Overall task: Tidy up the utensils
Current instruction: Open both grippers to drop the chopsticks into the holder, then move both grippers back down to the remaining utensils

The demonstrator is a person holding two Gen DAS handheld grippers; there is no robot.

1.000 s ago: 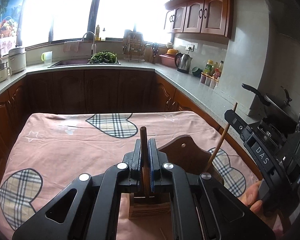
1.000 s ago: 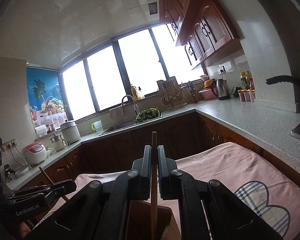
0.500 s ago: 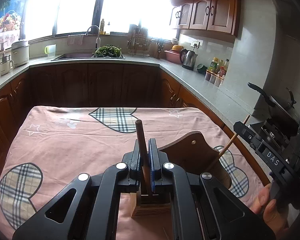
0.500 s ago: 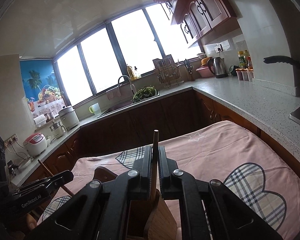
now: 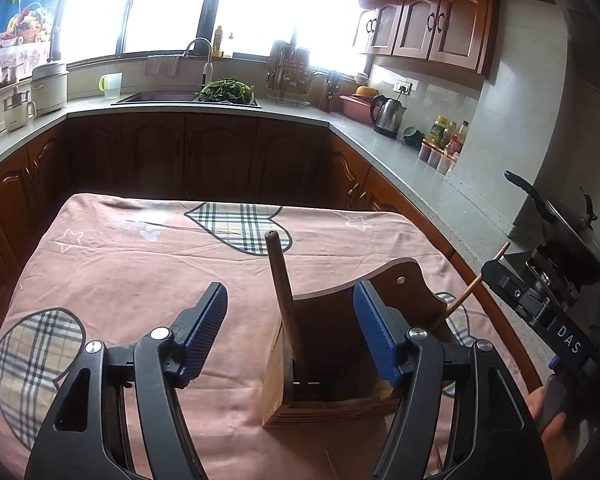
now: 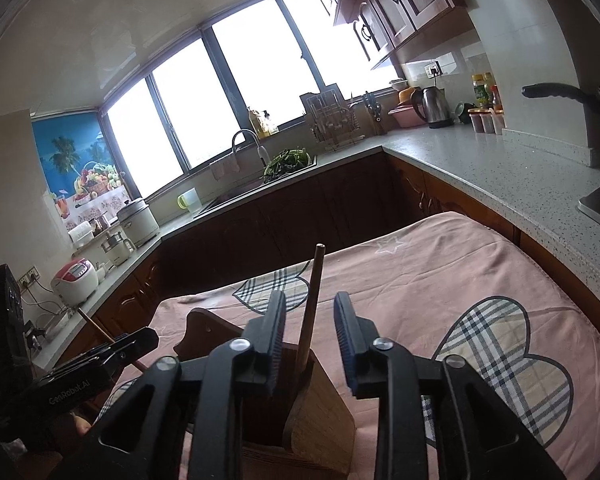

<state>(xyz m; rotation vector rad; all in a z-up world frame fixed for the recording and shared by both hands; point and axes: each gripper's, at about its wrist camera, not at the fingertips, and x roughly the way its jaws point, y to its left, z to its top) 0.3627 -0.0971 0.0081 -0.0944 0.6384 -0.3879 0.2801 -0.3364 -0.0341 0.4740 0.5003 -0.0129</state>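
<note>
A wooden utensil holder (image 5: 324, 392) with a curved back board stands on the pink cloth-covered table (image 5: 140, 264). A dark brown stick (image 5: 278, 280) stands in it, leaning slightly left. My left gripper (image 5: 290, 294) is opening; its blue pads (image 5: 374, 332) stand well clear of the stick on both sides. In the right wrist view a lighter stick (image 6: 315, 280) stands in the holder (image 6: 324, 420). My right gripper (image 6: 310, 300) is opening around it, its pads apart from the stick. The right gripper (image 5: 540, 316) also shows at the right edge of the left wrist view.
A grey counter (image 5: 440, 196) wraps around the table with a kettle (image 5: 388, 114), spice jars and a sink (image 5: 160, 98). A lidded pan (image 5: 564, 220) sits on the stove at the right. A hand (image 5: 540, 404) holds the right gripper.
Both grippers were shut on their sticks and have opened; each stick now stands free in the holder. Both views have tipped downward.
</note>
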